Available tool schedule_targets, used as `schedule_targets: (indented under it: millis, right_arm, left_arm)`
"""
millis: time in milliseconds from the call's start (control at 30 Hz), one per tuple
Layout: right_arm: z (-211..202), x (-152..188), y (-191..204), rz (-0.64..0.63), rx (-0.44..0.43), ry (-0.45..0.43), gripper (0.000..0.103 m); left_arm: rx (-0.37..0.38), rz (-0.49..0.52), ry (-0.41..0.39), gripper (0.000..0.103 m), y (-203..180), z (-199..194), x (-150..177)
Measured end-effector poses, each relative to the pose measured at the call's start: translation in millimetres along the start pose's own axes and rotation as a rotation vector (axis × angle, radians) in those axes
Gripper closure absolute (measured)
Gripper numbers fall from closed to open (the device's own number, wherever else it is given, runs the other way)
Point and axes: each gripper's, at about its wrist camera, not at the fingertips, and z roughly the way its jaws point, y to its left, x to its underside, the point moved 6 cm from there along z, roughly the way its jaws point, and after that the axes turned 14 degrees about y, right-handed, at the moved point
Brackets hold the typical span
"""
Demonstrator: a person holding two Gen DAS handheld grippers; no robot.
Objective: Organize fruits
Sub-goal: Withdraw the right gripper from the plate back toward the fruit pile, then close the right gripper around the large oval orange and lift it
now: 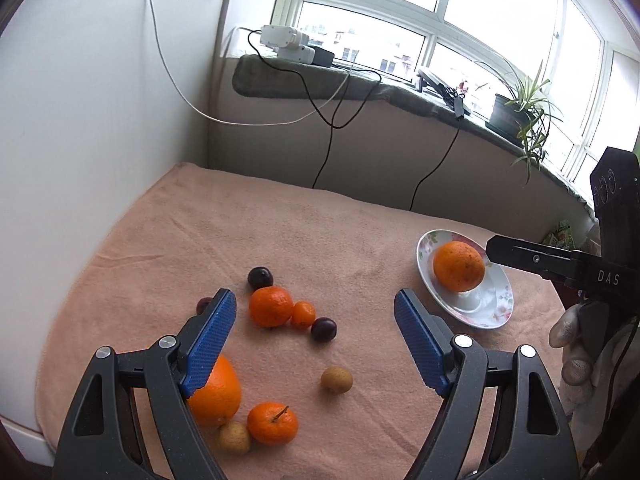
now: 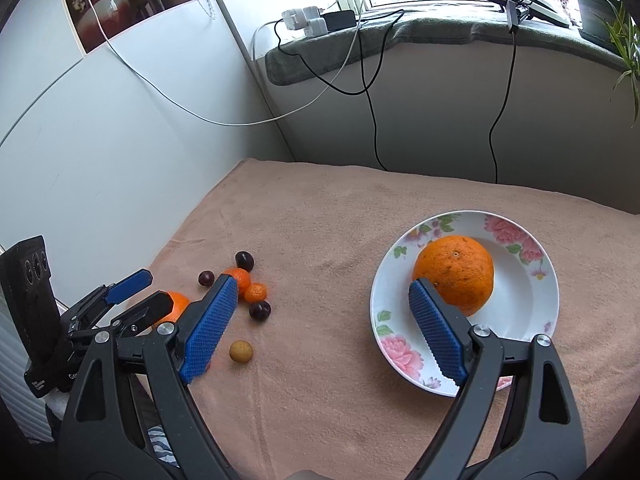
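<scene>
A large orange [image 2: 454,274] lies on a white flowered plate [image 2: 520,300] at the right of the peach cloth. My right gripper [image 2: 322,286] hangs open just short of the plate, its right pad [image 2: 436,328] over the rim beside the orange, gripping nothing. My left gripper [image 1: 316,304] is open and empty above the loose fruit: a big orange [image 1: 222,396] partly behind its left finger, two mandarins [image 1: 271,306] [image 1: 273,423], a kumquat [image 1: 303,314], three dark plums [image 1: 323,329] and two longans [image 1: 337,379]. The plate [image 1: 492,300] and its orange [image 1: 459,266] sit to the right.
White panels [image 2: 120,140] wall the cloth's left side and a grey wall the back, with cables [image 2: 374,128] hanging down. A windowsill holds chargers [image 1: 288,42] and a potted plant [image 1: 520,108]. A gloved hand [image 1: 572,344] holds the right gripper's handle.
</scene>
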Motion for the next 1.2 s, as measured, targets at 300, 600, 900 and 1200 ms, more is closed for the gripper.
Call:
schedule_targets:
  millis: [300,600,900,1200]
  right_arm:
    - [29,-6,38,-0.075,-0.046,0.073,0.013]
    - [70,-4,89,-0.172,-0.109,0.179,0.013]
    - [115,5,129,-0.229,-0.153,0.300,0.013]
    - [150,17,155,-0.265,-0.217,0.406,0.013]
  left_arm:
    - [-0.059,-0.083,-0.008,0.022,50,-14,17]
    - [-0.066,-0.155,0.032,0.022,84,-12,43]
    - [-0.029,-0.197,0.077,0.022,99,-3,62]
    - [0.044,-0.219,0.126,0.022,99,12,69]
